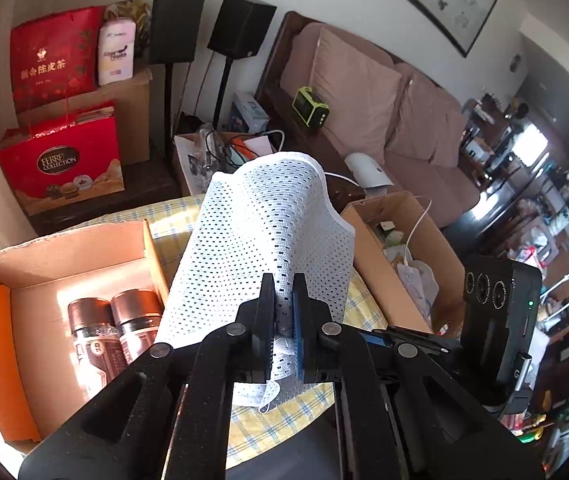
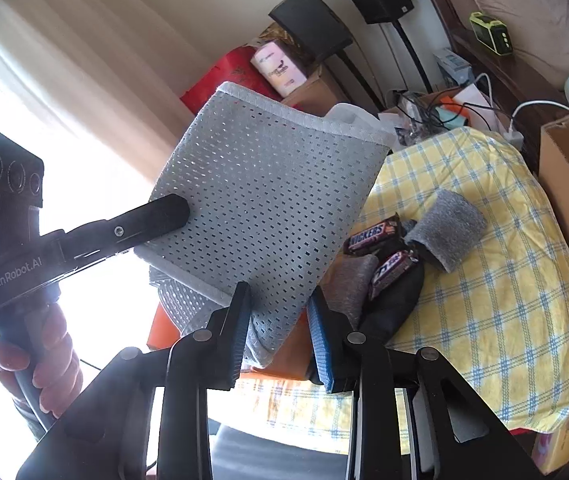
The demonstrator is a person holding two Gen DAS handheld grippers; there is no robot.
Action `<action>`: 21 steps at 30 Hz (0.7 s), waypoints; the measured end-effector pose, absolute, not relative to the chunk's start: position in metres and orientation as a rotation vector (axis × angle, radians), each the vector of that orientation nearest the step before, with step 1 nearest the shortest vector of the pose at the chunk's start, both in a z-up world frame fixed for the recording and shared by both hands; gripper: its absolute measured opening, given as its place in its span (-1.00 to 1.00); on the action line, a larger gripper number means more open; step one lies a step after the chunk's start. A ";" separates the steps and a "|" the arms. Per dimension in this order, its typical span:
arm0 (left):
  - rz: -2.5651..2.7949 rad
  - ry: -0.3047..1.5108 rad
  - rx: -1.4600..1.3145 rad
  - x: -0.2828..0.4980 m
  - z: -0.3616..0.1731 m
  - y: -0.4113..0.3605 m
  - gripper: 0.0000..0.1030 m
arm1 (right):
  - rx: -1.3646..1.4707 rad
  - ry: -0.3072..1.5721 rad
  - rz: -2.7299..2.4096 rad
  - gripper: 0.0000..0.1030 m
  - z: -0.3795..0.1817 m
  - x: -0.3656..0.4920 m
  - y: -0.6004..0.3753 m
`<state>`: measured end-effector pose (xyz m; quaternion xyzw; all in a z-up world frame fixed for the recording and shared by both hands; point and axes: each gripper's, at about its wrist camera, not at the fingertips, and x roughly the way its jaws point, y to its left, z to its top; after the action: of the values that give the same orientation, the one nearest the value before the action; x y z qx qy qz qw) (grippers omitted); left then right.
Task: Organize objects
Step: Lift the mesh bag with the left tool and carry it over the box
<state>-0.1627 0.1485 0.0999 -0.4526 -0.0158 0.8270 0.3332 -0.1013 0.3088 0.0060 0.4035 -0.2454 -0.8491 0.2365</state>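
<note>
Yellow-checked cloth [image 2: 484,280] below. Left gripper [image 1: 283,312] clenched on mesh fabric [image 1: 260,232], lifted clear. Right gripper [image 2: 280,320] straddles lower corner, pads apart, not yet pinching. Fabric light, floppy, grippy; take hem edges, keep taut.

yellow-blue checked cloth surface [image 2: 484,280] carries two snickers bars [image 2: 380,252], grey foam roll [image 2: 450,232], dark pouch [image 2: 392,308], open orange box [image 1: 0,340].

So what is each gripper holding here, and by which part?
The left gripper is clamped on the white mesh cloth near its lower edge. The right gripper straddles a lower corner, pads not visibly pressing.
</note>
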 end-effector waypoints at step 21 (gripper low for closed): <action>2.380 -0.256 -1.317 -0.184 0.072 -0.035 -0.86 | 1.213 -0.415 -2.066 -0.44 -0.017 -0.146 0.135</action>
<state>-0.1841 -0.0354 0.0717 -0.4720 -0.0916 0.8530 0.2033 -0.1462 0.1349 -0.0172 0.4679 -0.1602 -0.7966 0.3477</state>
